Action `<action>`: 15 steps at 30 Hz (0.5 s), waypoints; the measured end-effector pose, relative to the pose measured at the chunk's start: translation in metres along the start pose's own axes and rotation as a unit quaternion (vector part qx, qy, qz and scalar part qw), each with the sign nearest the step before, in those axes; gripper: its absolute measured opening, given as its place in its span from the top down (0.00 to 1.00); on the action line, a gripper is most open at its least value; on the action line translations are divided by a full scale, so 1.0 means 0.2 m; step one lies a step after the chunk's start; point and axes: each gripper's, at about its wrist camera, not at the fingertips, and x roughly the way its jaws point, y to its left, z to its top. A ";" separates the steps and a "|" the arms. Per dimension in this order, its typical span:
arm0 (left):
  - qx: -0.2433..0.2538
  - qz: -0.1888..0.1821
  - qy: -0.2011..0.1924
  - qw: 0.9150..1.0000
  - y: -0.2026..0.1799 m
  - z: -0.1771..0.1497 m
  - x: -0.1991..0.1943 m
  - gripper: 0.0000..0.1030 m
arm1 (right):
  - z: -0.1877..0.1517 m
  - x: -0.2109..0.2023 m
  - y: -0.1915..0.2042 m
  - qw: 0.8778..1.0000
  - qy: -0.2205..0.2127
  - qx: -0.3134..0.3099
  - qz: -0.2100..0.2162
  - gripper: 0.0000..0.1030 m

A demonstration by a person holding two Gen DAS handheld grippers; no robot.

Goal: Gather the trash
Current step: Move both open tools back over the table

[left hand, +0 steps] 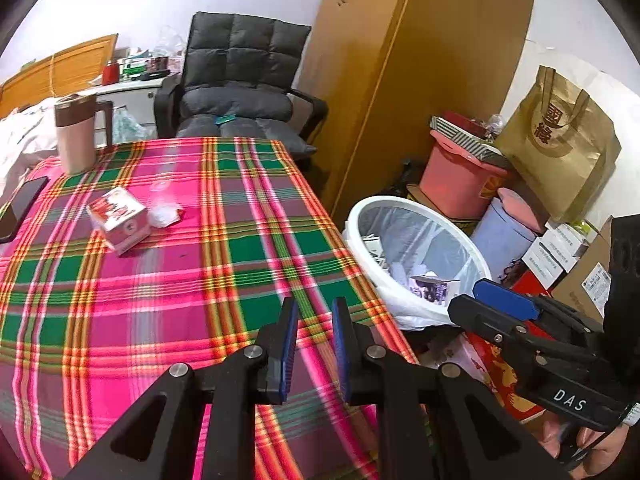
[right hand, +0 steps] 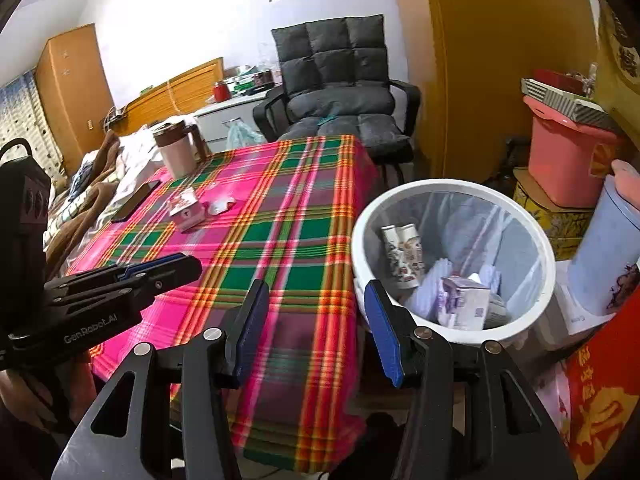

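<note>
Left gripper [left hand: 315, 354]: fingers nearly pressed together, narrow gap, nothing pinched. Poised over table's [left hand: 240, 280] near edge, aimed at remaining trash.

Right gripper [right hand: 318, 334]: fingers spread, nothing between them. Sits at table's right edge beside white bin [right hand: 454, 258]; likely just emptied.

Trash on table: pink carton [left hand: 119, 219] and crumpled white wrapper [left hand: 164, 212], touching, toward far left corner, near mug [left hand: 76, 134].

Right wrist view alone shows bin contents clearly: cups, purple carton [right hand: 466, 304]. Left wrist view shows table trash larger.
</note>
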 end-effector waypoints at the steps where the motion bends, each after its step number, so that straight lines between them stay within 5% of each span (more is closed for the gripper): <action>1: -0.002 0.003 0.000 1.000 0.01 -0.01 -0.01 0.84 | 0.00 0.00 0.01 1.000 0.001 -0.002 0.002 0.50; 15: -0.020 0.032 -0.010 0.999 0.15 -0.02 -0.07 0.84 | 0.01 0.05 0.10 1.000 0.009 -0.022 0.021 0.50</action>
